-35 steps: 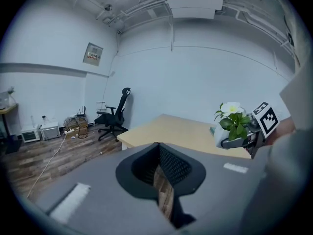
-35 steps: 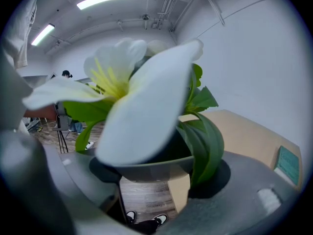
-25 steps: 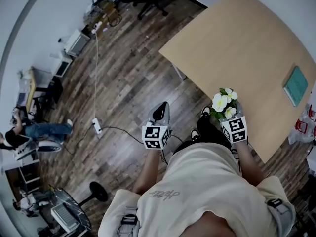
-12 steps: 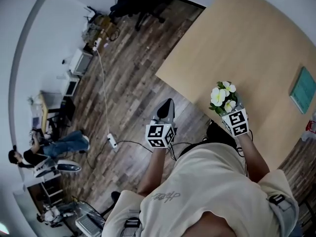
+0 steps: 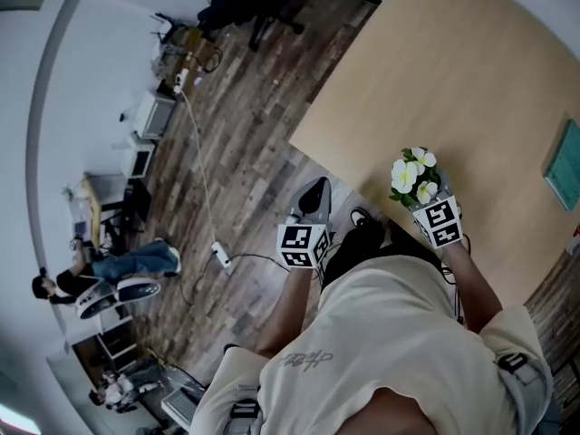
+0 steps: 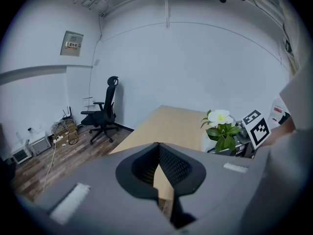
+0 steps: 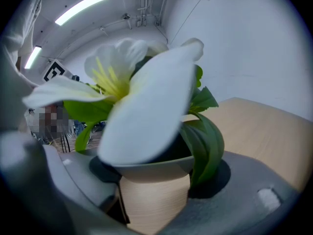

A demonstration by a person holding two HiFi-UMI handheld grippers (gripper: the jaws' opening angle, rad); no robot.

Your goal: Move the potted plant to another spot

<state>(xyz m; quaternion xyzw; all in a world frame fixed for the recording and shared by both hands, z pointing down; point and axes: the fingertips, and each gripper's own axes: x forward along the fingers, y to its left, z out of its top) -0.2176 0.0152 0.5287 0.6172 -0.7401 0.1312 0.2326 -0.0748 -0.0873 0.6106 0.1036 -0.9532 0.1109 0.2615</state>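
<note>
The right gripper (image 5: 424,208) has its jaws clamped on the potted plant (image 5: 409,176). They grip the pale pot (image 7: 154,195) just under its rim, over the near edge of the tabletop (image 5: 453,80), right of centre in the head view. The left gripper (image 5: 314,198) hangs over the wooden floor (image 5: 245,152) left of that edge, its jaws closed on nothing.

The main risk is probably the edge. If the pot is set down this close to it, a nudge on release could send it to the floor. The pot seems to narrow downward, so a slack hold might let it slide or tip through the jaws. The big white bloom (image 7: 142,97) fills the right gripper view and hides the landing spot. A power strip (image 5: 220,255) and its cable lie at centre left, where a foot could catch them.
</note>
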